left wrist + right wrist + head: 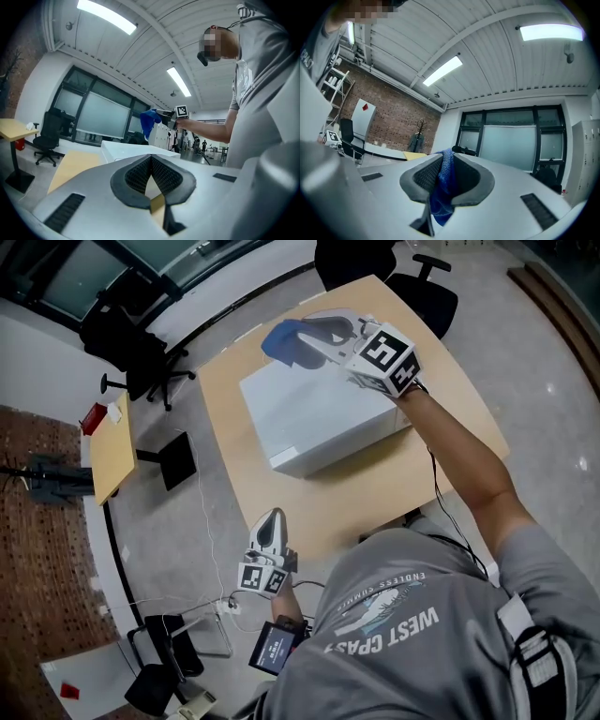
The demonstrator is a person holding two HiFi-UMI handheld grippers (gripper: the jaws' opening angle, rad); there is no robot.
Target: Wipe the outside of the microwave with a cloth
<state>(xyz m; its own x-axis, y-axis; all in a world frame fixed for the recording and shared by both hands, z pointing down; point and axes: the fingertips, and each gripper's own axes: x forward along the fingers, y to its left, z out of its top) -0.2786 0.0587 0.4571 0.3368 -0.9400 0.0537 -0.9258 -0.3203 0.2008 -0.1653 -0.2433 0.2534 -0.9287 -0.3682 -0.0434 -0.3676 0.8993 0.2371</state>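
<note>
The white microwave (314, 413) sits on a light wooden table (412, 479). High over its far left corner, my right gripper (314, 341) is shut on a blue cloth (284, 341), which hangs from the jaws. In the right gripper view the cloth (443, 187) is pinched between the dark pads and the gripper points level at the windows. My left gripper (272, 521) is shut and empty, held off the table's near edge. The left gripper view shows its pads (140, 176) pressed together, the microwave (136, 151) ahead and the cloth (149, 122) raised above it.
Black office chairs (427, 292) stand behind the table and another chair (127, 343) at the left. A small side table (112, 446) stands at far left. Cables and a device with a screen (275, 648) lie on the floor by my left side.
</note>
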